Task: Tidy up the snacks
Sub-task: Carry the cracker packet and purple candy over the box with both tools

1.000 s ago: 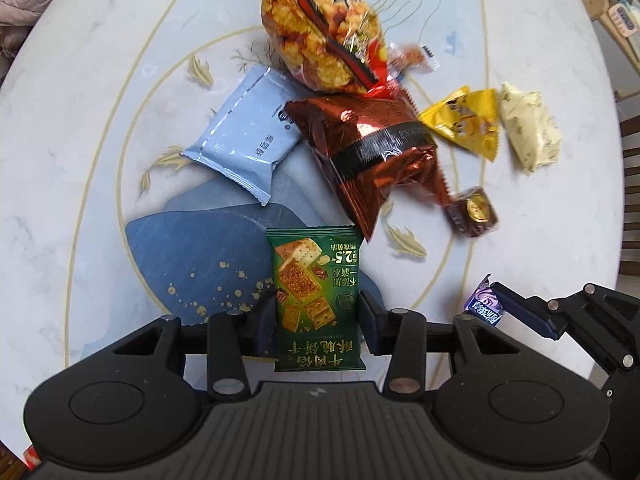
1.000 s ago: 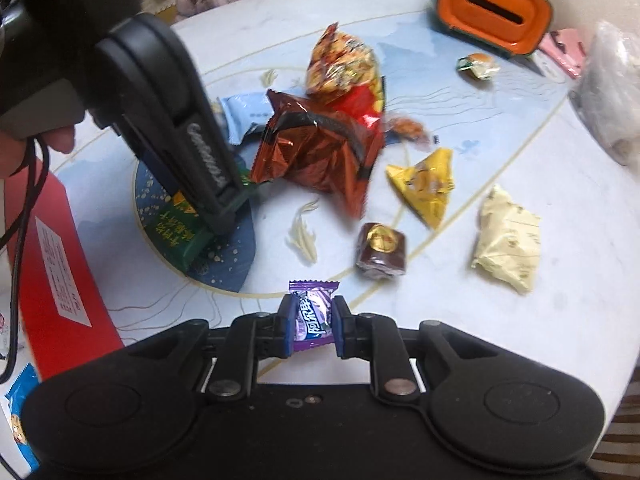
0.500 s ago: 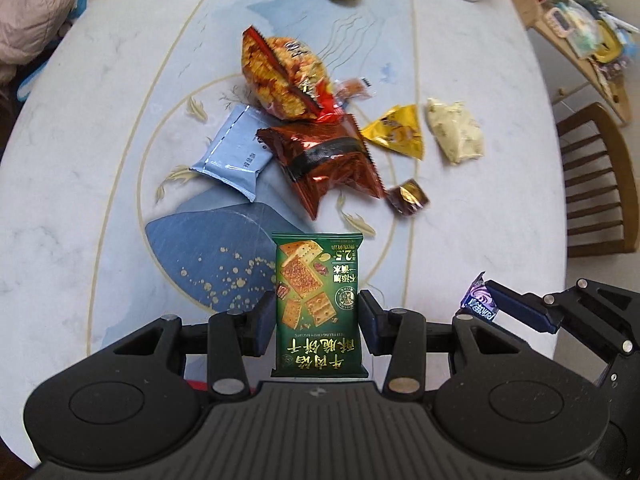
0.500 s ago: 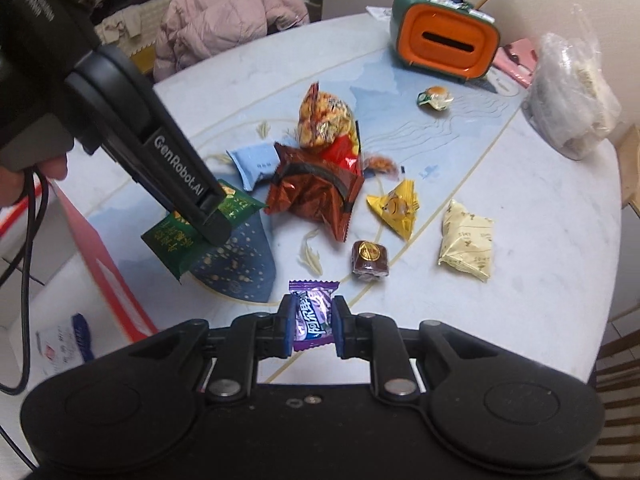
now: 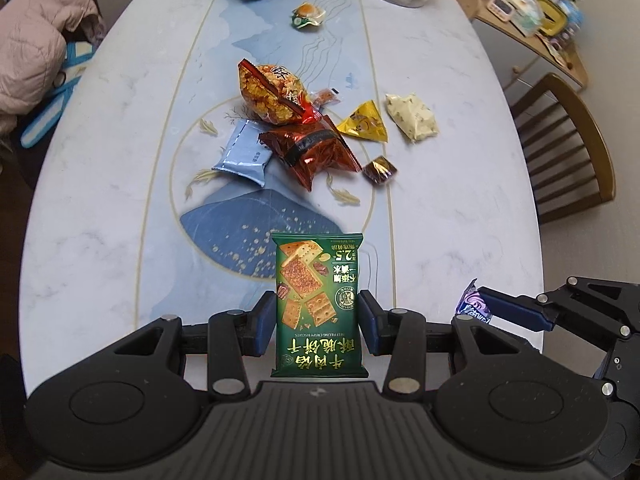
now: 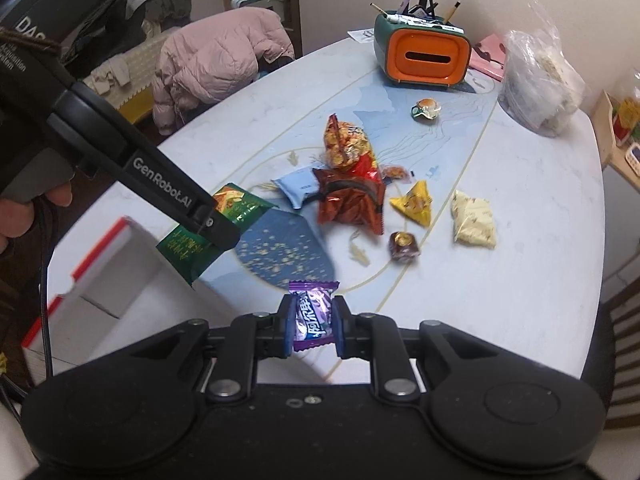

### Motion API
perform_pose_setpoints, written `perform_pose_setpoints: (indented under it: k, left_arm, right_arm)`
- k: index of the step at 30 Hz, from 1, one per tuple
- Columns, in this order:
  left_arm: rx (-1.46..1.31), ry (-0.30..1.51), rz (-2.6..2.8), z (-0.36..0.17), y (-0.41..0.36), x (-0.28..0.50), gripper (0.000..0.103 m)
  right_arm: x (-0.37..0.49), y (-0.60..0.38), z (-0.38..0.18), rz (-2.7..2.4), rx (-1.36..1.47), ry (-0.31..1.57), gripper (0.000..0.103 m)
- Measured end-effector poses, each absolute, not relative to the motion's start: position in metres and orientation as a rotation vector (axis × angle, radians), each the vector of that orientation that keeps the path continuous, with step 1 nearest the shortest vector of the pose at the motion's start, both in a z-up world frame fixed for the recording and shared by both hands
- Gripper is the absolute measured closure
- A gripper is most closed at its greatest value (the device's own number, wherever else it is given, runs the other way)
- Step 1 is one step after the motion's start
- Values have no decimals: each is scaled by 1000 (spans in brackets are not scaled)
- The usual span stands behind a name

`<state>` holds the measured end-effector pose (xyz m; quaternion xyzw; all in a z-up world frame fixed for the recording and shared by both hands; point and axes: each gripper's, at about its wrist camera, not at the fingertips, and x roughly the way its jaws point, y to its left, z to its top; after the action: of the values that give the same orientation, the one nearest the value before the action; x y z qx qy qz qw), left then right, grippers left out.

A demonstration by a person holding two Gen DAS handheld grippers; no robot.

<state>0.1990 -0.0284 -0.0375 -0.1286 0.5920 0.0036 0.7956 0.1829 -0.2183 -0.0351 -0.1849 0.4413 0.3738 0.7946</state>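
Note:
My left gripper is shut on a green biscuit packet, held high above the table; the right wrist view shows that packet from the side in the left gripper. My right gripper is shut on a purple wrapped candy, also seen at the right edge of the left wrist view as a purple candy. On the table lie a red-brown foil bag, an orange snack bag, a pale blue packet, a yellow triangular packet, a cream packet and a small brown candy.
An orange and green box with pens, a small green-wrapped snack and a clear plastic bag stand at the table's far end. A white box with red edges sits below the table's left edge. A wooden chair stands right, a pink jacket hangs on another.
Both grippers have risen away from the table with their snacks, so the table and its snacks look smaller and farther. The far end of the table and the white box have come into view.

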Motion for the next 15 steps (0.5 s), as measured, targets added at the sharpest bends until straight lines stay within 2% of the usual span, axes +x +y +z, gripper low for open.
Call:
perform_pose_setpoints:
  k: [7,15]
  left_arm:
    - [-210,1267,-47,-28,-29,162,60]
    - [-157,1311,-88,-41,-28,123,60]
  right_arm:
    - [141,-216,-28,788,-341,953,86]
    - [103,-213,-38,766,-299,998,86]
